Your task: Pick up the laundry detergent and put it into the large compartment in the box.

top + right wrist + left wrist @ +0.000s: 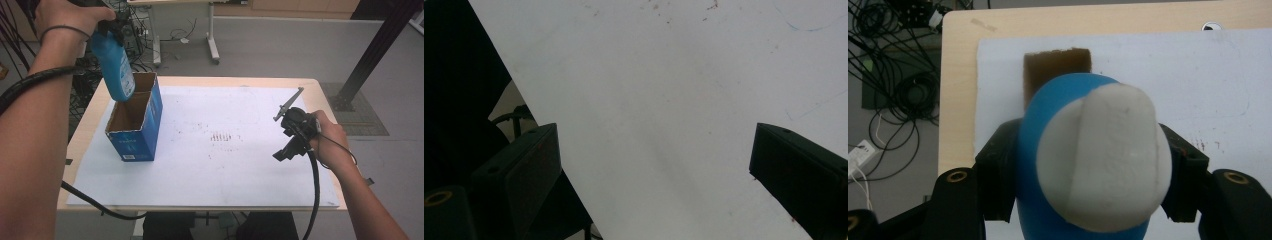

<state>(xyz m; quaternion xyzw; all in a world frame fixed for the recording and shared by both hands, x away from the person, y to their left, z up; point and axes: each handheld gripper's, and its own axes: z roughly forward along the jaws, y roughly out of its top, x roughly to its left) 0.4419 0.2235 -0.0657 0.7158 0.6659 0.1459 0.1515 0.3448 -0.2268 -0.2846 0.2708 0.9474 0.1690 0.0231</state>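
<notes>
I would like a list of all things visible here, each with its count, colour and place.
bottle: one, blue with a grey end, held tilted over the box's open top.
box: one, blue cardboard, open, standing on the sheet's left part.
sheet: one, white, lightly stained, covering most of the table.
table: one, light wood.
cables: several, black, on the floor beyond the table's left corner.
left gripper: one, black, shut on the bottle.
right gripper: one, black, open, above the sheet's right part.
</notes>
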